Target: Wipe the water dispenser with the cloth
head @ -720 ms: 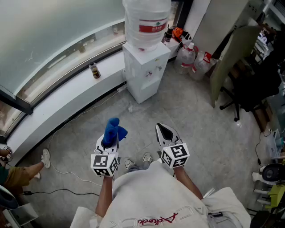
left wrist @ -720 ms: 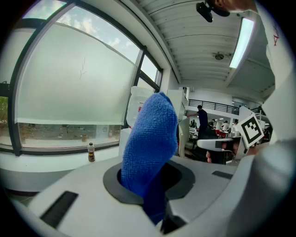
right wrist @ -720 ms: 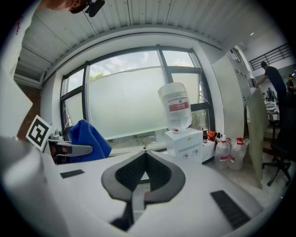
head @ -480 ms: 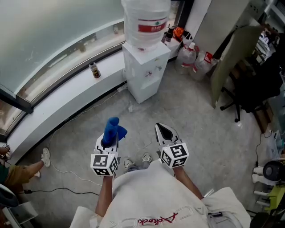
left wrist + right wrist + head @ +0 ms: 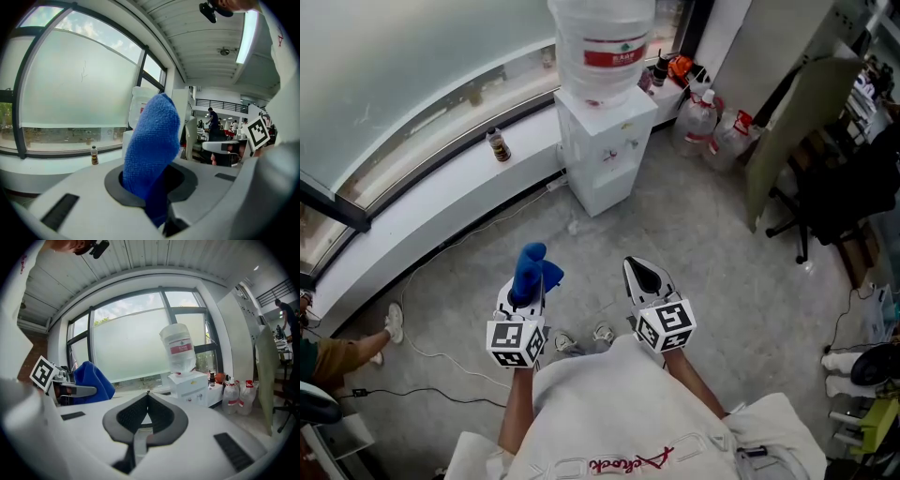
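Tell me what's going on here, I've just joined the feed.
A person stands facing the white water dispenser, holding a gripper in each hand. The left gripper has its jaws shut on a blue cloth, which sticks up out of them. The right gripper has its jaws together with nothing in them. Both grippers are held apart from the dispenser, over the floor, so no wiping has begun yet.

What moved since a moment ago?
Almost nothing. The camera shifted a little, so the water dispenser looks slightly further left. The left gripper still clamps the blue cloth, the right gripper stays shut and empty, and both stay short of the dispenser.
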A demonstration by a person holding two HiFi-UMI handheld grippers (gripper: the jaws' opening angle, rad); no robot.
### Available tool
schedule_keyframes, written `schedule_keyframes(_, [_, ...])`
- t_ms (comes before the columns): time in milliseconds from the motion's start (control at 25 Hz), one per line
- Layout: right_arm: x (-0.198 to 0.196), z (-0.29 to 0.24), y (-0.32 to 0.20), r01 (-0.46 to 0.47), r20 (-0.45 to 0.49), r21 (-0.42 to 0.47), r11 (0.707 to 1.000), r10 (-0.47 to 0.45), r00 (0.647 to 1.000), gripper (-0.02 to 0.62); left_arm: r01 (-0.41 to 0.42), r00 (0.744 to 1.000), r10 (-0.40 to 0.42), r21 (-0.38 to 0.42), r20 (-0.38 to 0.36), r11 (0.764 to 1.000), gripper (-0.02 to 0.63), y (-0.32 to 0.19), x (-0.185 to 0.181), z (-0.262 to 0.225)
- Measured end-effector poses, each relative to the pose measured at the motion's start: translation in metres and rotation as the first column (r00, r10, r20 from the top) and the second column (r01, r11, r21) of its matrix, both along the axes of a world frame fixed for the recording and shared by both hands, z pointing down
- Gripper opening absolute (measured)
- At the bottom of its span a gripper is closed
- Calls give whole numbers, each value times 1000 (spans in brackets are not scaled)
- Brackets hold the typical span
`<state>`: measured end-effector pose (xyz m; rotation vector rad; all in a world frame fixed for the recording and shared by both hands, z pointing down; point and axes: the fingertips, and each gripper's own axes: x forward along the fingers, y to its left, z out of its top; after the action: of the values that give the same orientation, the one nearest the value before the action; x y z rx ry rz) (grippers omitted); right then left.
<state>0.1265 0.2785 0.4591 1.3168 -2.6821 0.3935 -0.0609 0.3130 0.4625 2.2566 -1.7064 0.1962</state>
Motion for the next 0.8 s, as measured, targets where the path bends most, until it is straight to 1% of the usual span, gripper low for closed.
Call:
schedule_keyframes(240, [17,9,-14,23,6,-11,1000,-23,1000,14,25,1000,-25,-2,11,1000,63,-11,14,4])
schedule_keyframes(440, [27,15,-27,20,-1,-24,1000,-20,1000,14,27,1000,-27,-3,12,1000,63,-27,22,8])
schedule_keyframes(800, [29,21,-73,-11,-15,-23,1000,11,1000,14,-5,1000,5,0,3,1000,63,-89,19,15])
